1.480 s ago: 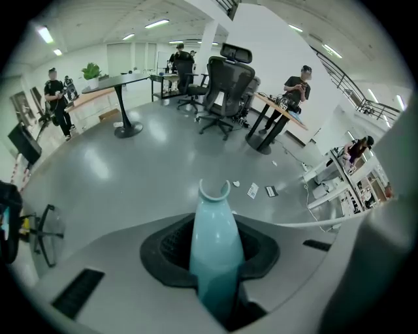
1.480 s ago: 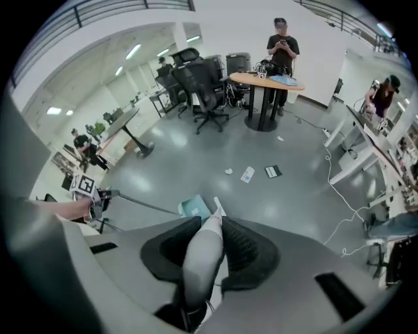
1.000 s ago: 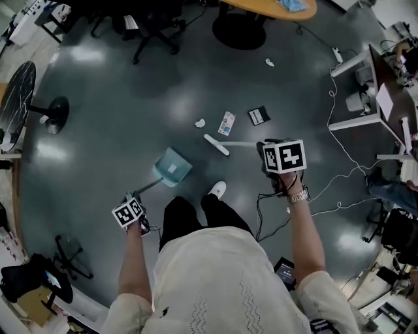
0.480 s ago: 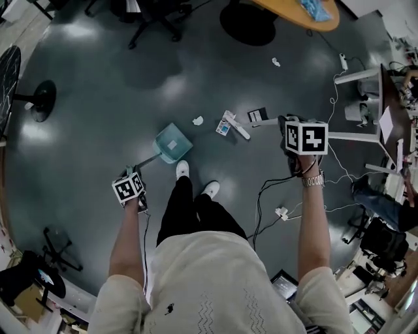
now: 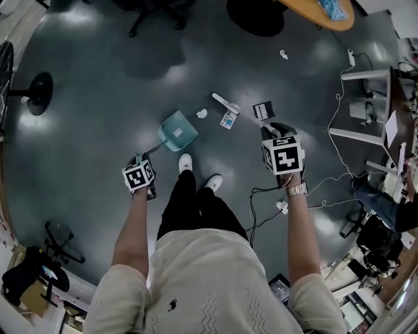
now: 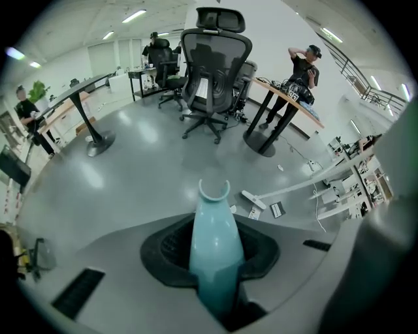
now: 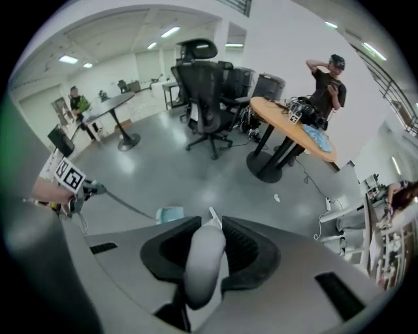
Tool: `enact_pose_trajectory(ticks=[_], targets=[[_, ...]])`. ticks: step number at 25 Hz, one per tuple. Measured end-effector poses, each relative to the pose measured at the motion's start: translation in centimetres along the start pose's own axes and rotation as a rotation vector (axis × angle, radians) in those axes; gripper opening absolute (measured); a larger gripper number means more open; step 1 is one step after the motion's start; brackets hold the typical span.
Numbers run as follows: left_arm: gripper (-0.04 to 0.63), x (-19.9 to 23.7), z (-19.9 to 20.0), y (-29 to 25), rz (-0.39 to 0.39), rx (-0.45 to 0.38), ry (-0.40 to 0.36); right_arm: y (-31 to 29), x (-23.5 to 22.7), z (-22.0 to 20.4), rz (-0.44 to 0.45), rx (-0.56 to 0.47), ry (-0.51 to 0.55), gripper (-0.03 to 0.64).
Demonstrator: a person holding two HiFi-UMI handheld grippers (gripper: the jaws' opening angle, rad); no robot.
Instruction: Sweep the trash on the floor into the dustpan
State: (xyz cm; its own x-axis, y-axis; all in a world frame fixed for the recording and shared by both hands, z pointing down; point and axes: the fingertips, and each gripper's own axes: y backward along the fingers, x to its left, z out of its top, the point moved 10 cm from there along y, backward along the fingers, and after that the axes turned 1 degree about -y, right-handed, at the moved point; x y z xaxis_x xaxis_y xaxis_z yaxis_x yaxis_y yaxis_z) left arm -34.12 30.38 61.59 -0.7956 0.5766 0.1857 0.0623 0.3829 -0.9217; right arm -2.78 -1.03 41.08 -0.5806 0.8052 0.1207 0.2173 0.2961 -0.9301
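Observation:
A teal dustpan (image 5: 178, 130) rests on the dark floor, and my left gripper (image 5: 140, 166) is shut on its long teal handle (image 6: 214, 248). My right gripper (image 5: 277, 134) is shut on the grey broom handle (image 7: 202, 258). The white broom head (image 5: 225, 102) lies just beyond the trash. That trash is a crumpled white paper (image 5: 202, 113) right of the dustpan, a small printed packet (image 5: 228, 120) and a black card (image 5: 263, 110). Another paper scrap (image 5: 283, 54) lies farther off. The dustpan (image 7: 171, 213) also shows in the right gripper view.
My white shoes (image 5: 185, 163) stand just behind the dustpan. Cables (image 5: 274, 196) trail over the floor at right beside white desks (image 5: 366, 104). A round table base (image 5: 255, 16), office chairs (image 6: 212, 72) and a fan stand (image 5: 36, 88) ring the area. A person (image 7: 326, 85) stands by the table.
I have stepped forward. The broom head has swung from over the packet to its far side, the right gripper has drawn back, and the dustpan has slid closer to the crumpled paper.

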Motion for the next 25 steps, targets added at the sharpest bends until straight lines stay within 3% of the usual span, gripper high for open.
enact_pose_trajectory(ticks=[7, 11, 21, 25], targets=[[0.094, -1.6, 0.6, -1.6, -0.013, -0.003, 0.029, -1.0, 8.7, -5.5, 0.122, 0.116, 0.112, 0.114], [0.094, -1.9, 0.8, -1.7, -0.021, -0.007, 0.014, -0.1, 11.5, -7.3, 0.173, 0.150, 0.063, 0.115], [0.094, -1.7, 0.5, -2.1, -0.030, -0.006, -0.011, 1.6, 11.7, -8.6, 0.338, 0.159, -0.238, 0.115], [0.094, -1.7, 0.8, -1.5, -0.045, -0.022, -0.008, 2.0, 6.4, -9.0, 0.325, 0.140, -0.536, 0.115]])
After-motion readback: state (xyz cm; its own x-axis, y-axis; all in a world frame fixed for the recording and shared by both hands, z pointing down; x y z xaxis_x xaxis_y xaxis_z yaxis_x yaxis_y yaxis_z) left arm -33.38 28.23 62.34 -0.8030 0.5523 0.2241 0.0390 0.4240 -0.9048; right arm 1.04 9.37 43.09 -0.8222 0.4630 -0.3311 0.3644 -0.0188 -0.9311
